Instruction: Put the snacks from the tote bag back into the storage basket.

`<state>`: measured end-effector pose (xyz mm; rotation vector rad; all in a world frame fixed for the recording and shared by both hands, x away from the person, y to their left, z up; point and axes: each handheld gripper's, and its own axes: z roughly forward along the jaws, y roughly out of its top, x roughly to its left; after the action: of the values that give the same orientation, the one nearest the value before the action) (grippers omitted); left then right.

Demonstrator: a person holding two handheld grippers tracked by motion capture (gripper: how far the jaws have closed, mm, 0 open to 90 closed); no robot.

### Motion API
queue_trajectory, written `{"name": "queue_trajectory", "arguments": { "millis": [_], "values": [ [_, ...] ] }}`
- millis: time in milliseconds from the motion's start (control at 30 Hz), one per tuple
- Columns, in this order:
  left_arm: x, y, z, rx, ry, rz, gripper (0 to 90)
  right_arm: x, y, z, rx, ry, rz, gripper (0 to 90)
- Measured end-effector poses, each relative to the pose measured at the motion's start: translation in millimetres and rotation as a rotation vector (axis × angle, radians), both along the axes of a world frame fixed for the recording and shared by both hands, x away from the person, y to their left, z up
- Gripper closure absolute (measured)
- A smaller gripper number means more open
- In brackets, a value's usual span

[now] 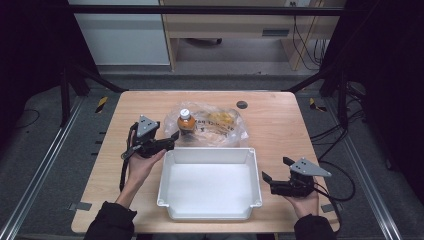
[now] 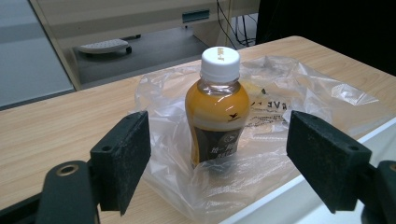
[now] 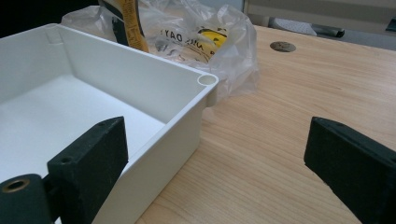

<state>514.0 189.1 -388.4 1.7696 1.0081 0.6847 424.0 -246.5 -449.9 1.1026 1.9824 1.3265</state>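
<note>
L gripper (image 1: 170,141) mid-left of high view, jaws wide open, holding nothing, aimed at bottle (image 1: 186,122). Bottle upright on clear plastic bag (image 1: 220,125), centre frame, just behind white bin (image 1: 210,212). In left gripper view bottle (image 2: 217,109) sits between pads but farther off, not touching; white cap, orange liquid. R gripper (image 1: 275,170) lower right, jaws wide open, nothing held, just beside bin's right wall. Bin w/ nothing inside. All on wooden bench (image 1: 280,120).
</note>
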Motion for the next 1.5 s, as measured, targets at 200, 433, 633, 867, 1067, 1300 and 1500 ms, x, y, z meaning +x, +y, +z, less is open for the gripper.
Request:
{"name": "queue_trajectory", "arguments": {
  "millis": [200, 433, 633, 867, 1067, 1300, 1500],
  "values": [
    [4.2, -6.1, 4.6, 0.004, -0.008, -0.004, 21.0, 0.3, -0.2, 0.0, 0.0, -0.003, 0.001, 6.4],
    [8.6, -9.8, 8.6, 0.012, -0.011, -0.003, 21.1, 0.4, -0.2, 0.1, 0.0, -0.002, 0.001, 6.5],
    [13.8, -13.7, 11.6, 0.009, -0.015, 0.001, 21.3, 0.2, -0.5, 0.4, 0.003, -0.002, 0.0, 6.4],
    [20.6, -19.4, 11.7, 0.008, -0.015, 0.008, 21.5, 0.3, -0.6, 0.5, 0.004, -0.003, 0.0, 6.5],
    [25.3, -21.4, 9.6, 0.013, -0.012, 0.014, 22.4, 0.5, -0.5, 0.4, 0.004, -0.001, 0.001, 6.4],
    [30.0, -24.2, 8.2, 0.013, -0.013, 0.019, 23.6, 0.9, -0.2, 0.1, 0.002, -0.002, 0.003, 6.4],
    [35.4, -26.4, 5.1, 0.015, -0.008, 0.019, 26.5, 0.7, -0.5, 0.3, 0.002, -0.002, 0.001, 6.4]
  ]
}}
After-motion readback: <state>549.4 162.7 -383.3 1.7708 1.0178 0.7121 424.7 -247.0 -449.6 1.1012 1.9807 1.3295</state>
